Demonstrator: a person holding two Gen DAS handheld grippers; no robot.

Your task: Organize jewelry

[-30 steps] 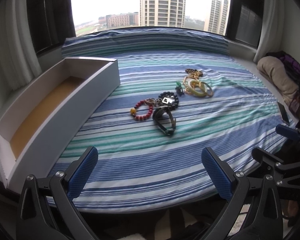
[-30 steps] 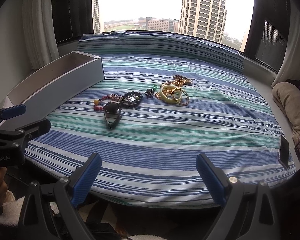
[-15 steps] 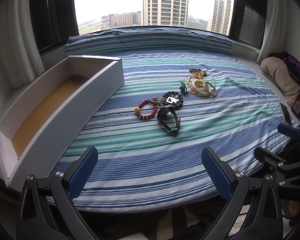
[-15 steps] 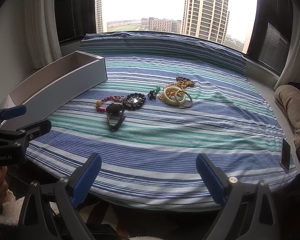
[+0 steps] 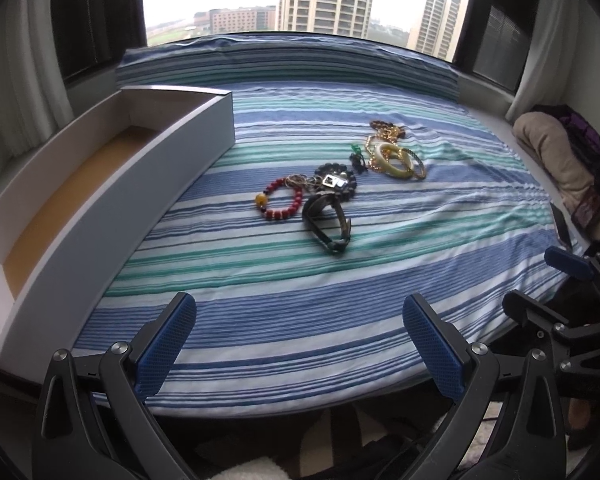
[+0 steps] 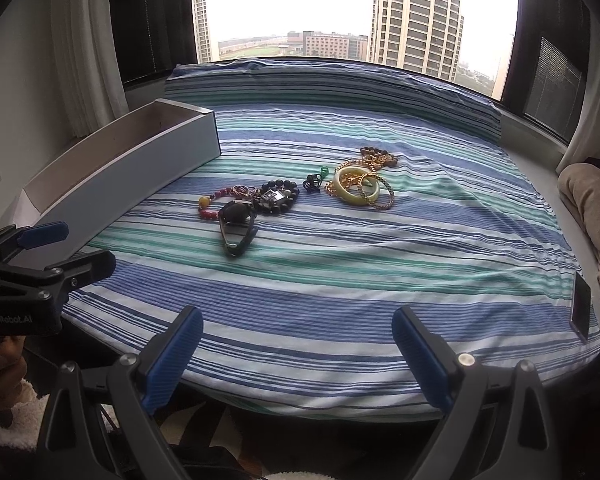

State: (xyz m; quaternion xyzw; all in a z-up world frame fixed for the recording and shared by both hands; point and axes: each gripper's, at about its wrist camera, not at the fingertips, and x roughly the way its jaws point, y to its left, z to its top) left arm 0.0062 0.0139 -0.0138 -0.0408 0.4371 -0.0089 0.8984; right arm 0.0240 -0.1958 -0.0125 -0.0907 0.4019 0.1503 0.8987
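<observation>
Jewelry lay bunched near the middle of the striped bed (image 5: 284,320), apart from the long empty box (image 5: 112,184) at its left edge. The left gripper (image 5: 300,340) and right gripper (image 6: 298,352) both hung spread wide and empty at the near edge. The watch (image 5: 328,220) looked stiff and light, best pinched across its strap; the red bead bracelet (image 5: 280,200) seemed floppy, and the gold chains (image 6: 360,188) likely to tangle.

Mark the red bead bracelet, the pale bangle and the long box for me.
Red bead bracelet (image 5: 281,199), left wrist view, on the beads at its near edge.
Pale bangle (image 6: 356,192), right wrist view, on its near rim.
Long box (image 5: 112,216), left wrist view, on its outer side wall.
</observation>
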